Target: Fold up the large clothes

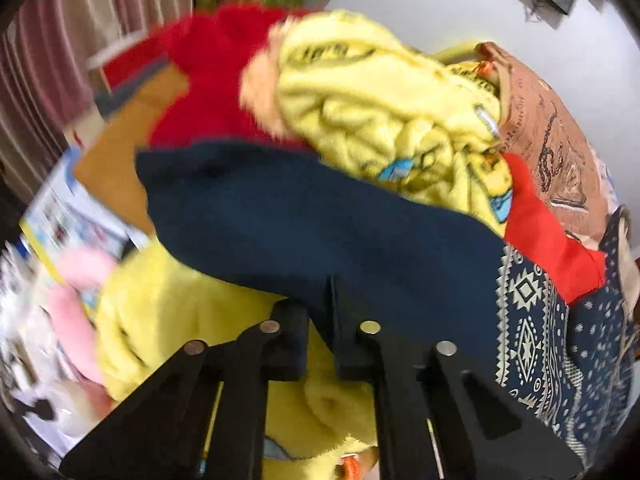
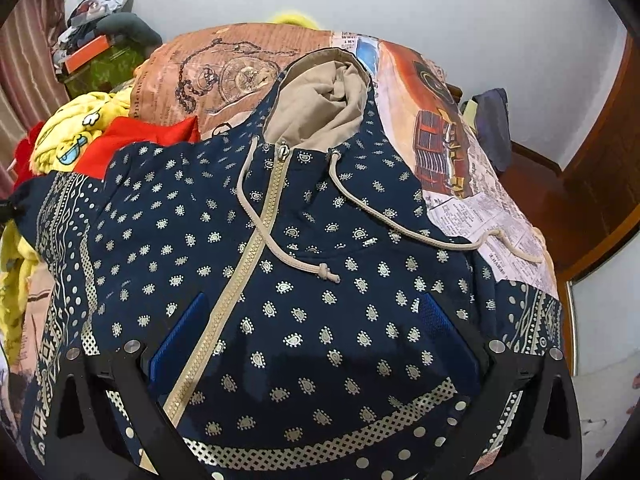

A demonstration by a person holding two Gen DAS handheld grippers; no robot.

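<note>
The navy zip-up hoodie with a pale paisley print and beige hood lining (image 2: 304, 280) lies front-up on a bed covered by a printed sheet showing a pocket watch and an old car (image 2: 248, 68), its hood towards the far wall and its beige drawstrings trailing across the chest and onto the sheet. The right gripper (image 2: 312, 328) hovers over the hoodie's lower front with its fingers (image 2: 176, 344) spread wide apart; the zip runs just inside the left-hand finger, and the paisley chest fills the gap between both blue pads.

In the left wrist view, which is blurred, the left gripper (image 1: 320, 320) has its fingers closed on a plain navy fold of the hoodie's sleeve, lifted so the cloth stretches away from the fingers towards the patterned sleeve band on the right. Beyond it sit a crumpled yellow fleece garment with cartoon print (image 1: 380, 120) and a red fuzzy garment (image 1: 216, 80), heaped beside the hoodie.
</note>
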